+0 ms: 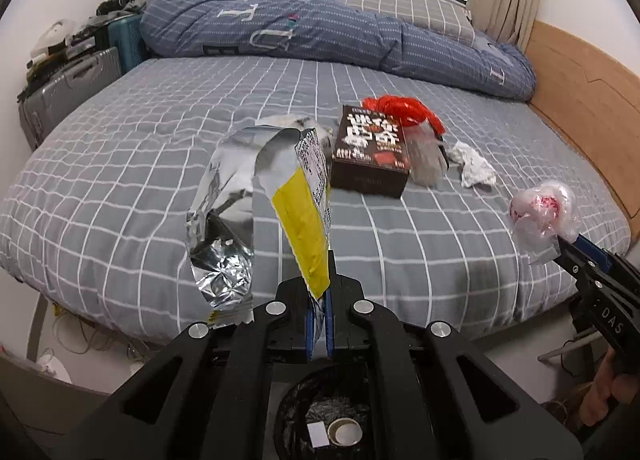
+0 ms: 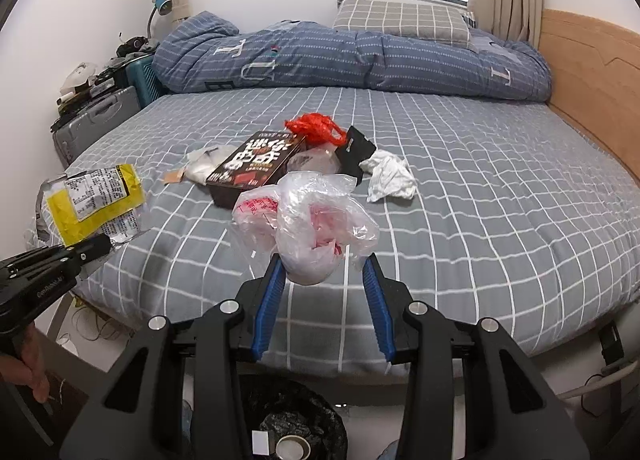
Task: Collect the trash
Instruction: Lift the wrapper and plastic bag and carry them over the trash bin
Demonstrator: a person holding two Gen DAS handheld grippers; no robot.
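My left gripper [image 1: 320,288] is shut on the lower edge of a torn yellow and silver foil snack bag [image 1: 296,212], which hangs in the air over the near edge of the bed. In the right wrist view the same snack bag [image 2: 96,196] shows at the left, in the left gripper [image 2: 94,246]. My right gripper [image 2: 324,276] is shut on a crumpled clear plastic bag with pink print [image 2: 312,220], seen from the left as a plastic bag [image 1: 544,212] at the right gripper's [image 1: 562,248] tip. A black-lined trash bin [image 1: 324,412] stands on the floor below both grippers, also as the trash bin [image 2: 296,424].
On the grey checked bed [image 2: 480,200] lie a dark printed box [image 2: 260,164], a red plastic bag [image 2: 316,126], a white crumpled tissue [image 2: 390,176] and a clear wrapper. A folded blue quilt [image 2: 360,56] and a pillow lie at the back. Suitcases [image 1: 68,92] stand left, a wooden headboard [image 1: 584,100] right.
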